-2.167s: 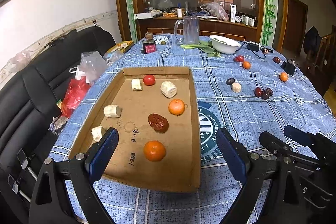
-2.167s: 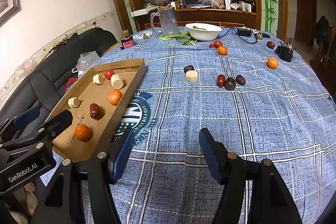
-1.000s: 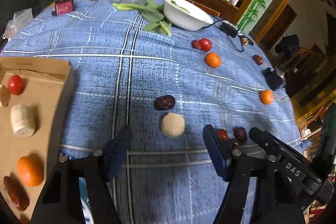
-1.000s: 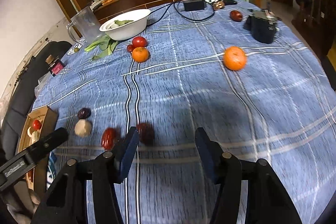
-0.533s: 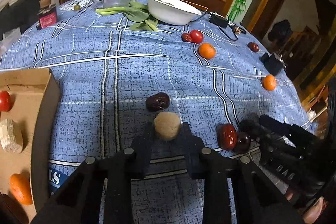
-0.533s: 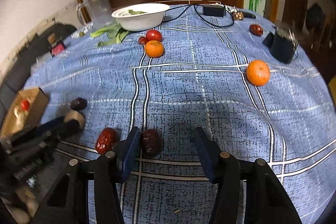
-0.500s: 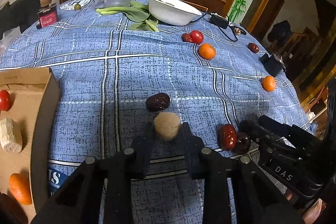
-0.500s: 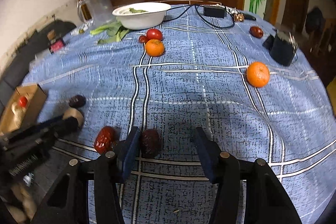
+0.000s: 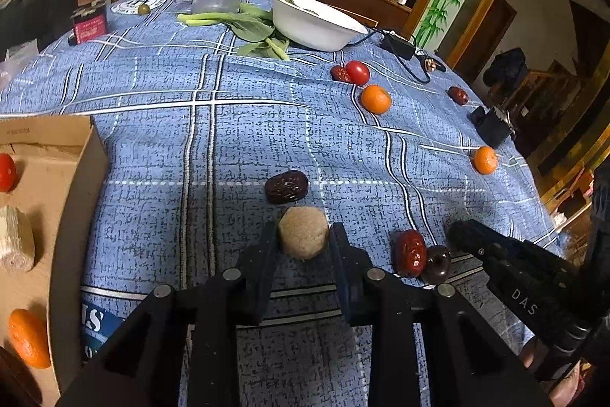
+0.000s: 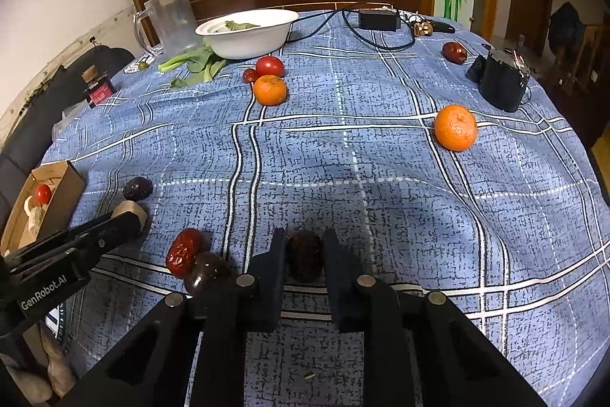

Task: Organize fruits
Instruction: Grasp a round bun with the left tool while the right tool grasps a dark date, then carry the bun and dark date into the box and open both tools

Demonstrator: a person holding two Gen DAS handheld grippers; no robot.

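Fingers of the left gripper (image 9: 304, 246) clamp a tan round fruit chunk (image 9: 303, 232) (dark date (image 9: 286, 186) at its 11 o'clock); right gripper (image 10: 304, 256) pinches a dark date (image 10: 305, 260) on the blue tablecloth (image 10: 381, 159)

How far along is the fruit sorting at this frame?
Partly done. The cardboard tray already holds a tomato, a tangerine and a pale chunk. In hand: the left gripper has its jaws closed on the beige round piece, and the right gripper on a dark date. Left on the blue cloth: two tangerines, a red tomato and several dates.
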